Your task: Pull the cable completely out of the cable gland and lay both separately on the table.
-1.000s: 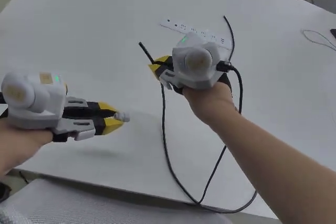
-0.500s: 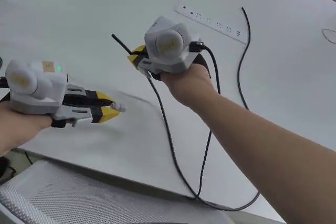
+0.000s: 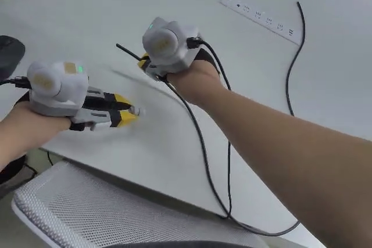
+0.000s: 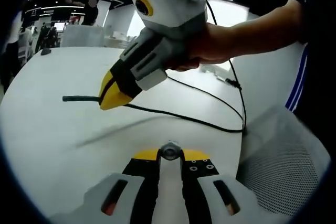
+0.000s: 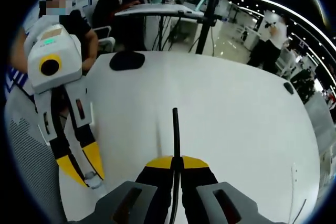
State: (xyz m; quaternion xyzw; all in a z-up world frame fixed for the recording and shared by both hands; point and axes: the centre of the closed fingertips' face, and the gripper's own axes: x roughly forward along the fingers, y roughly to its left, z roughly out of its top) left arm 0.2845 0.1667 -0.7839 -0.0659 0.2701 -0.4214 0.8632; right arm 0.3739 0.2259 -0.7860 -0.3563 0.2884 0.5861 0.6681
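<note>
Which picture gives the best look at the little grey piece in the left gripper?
The left gripper view: the cable gland sits close and central, pinched by the left gripper. The head view shows it as a tiny pale nub; the right gripper view shows it small, low on the left.

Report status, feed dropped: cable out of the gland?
Left tool shut on gland. Right tool shut on cable. Cable free of gland, neither laid down. Power strip well aside.

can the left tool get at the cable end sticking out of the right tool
Probably yes for reach: bare table lies between the left tool and the cable end past the right tool. But it is shut on the gland, so it couldn't grip.
</note>
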